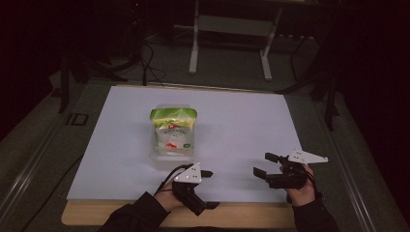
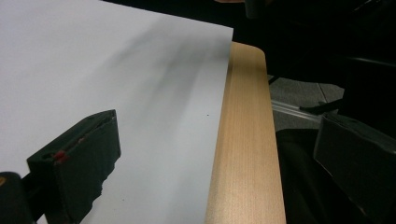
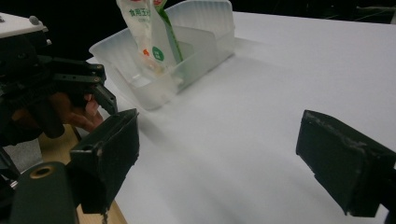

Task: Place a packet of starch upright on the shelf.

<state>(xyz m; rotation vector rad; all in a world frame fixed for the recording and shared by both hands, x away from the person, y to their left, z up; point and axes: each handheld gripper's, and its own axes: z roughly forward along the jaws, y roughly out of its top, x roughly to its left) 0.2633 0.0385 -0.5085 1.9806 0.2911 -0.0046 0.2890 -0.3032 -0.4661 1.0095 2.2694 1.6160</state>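
Both the left gripper (image 1: 207, 173) and right gripper (image 1: 265, 163) empty, jaws apart, near edge; pouch (image 1: 172, 130) sits upright in clear bin (image 1: 163, 160), apparently untouched.

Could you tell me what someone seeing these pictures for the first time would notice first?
Probably the green and white pouch, standing in a clear plastic bin near the middle of the white sheet that covers the table. Next come the two black grippers near the front edge: the left gripper just right of the bin's near end, the right gripper farther right, both open and holding nothing.
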